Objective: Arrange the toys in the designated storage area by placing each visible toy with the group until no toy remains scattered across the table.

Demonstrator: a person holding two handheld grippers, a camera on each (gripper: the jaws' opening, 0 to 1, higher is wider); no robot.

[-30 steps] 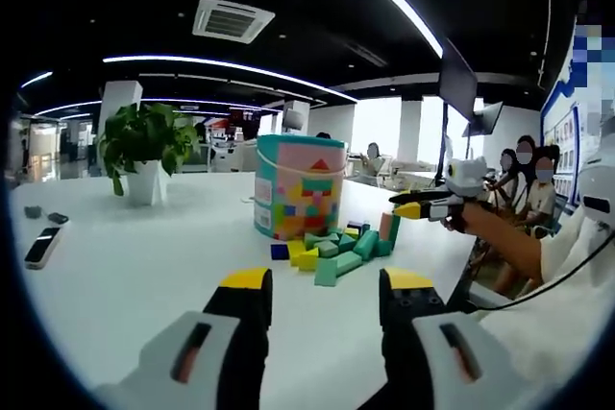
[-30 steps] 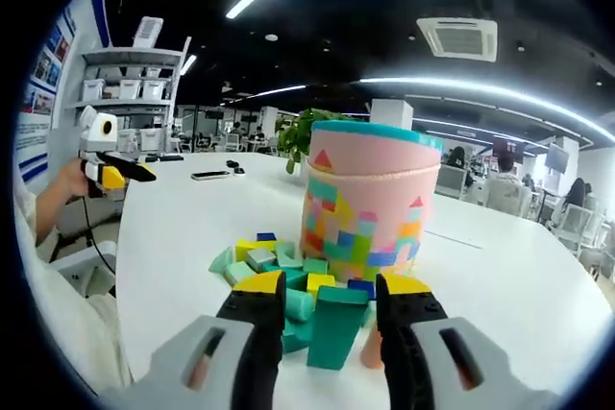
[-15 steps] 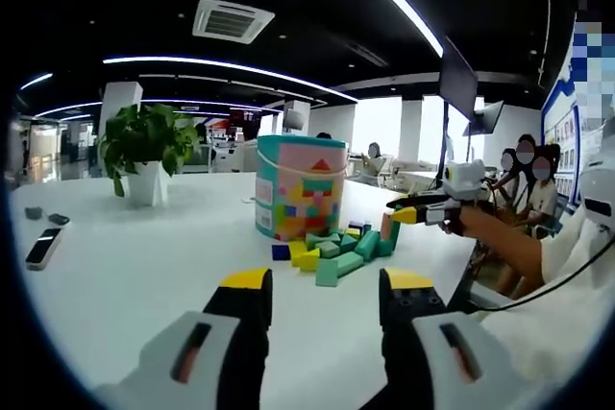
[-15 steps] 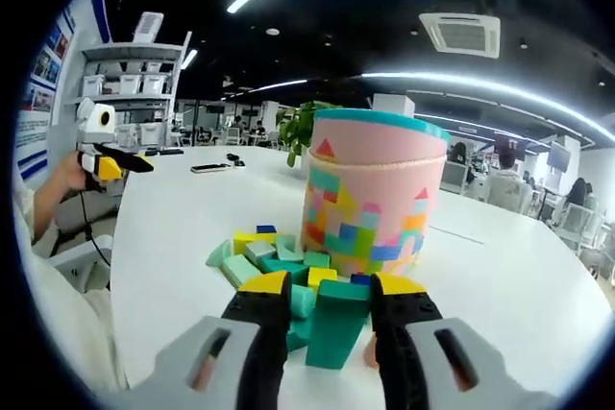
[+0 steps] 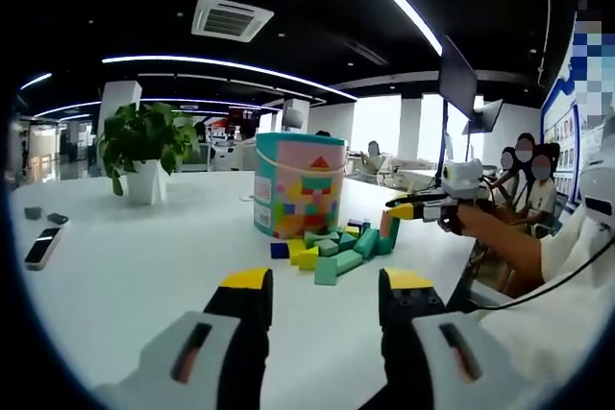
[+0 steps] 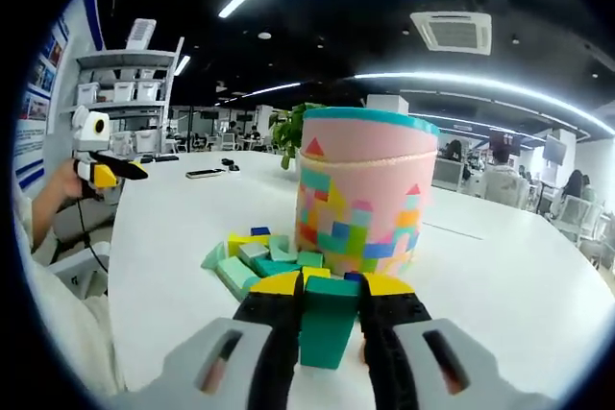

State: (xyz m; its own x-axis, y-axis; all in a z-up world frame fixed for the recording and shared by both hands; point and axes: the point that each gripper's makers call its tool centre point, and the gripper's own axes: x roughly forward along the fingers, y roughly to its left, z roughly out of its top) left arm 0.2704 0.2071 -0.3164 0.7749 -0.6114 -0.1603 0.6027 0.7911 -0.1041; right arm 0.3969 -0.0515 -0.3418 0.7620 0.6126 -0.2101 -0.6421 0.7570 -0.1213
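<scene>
While the right gripper (image 6: 325, 300), low centre of its view, pinches an upright green block (image 6: 327, 322) with its long axis vertical, the left gripper (image 5: 327, 297) stands spread over bare table (image 5: 125, 266), block pile (image 5: 332, 249) mid-frame beside the bucket (image 5: 299, 184).

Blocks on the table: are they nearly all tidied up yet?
Not yet. Most blocks lie in a pile beside the pink tub, none visibly stored. The right gripper has closed on a tall green block. The left gripper is open over bare table.
</scene>
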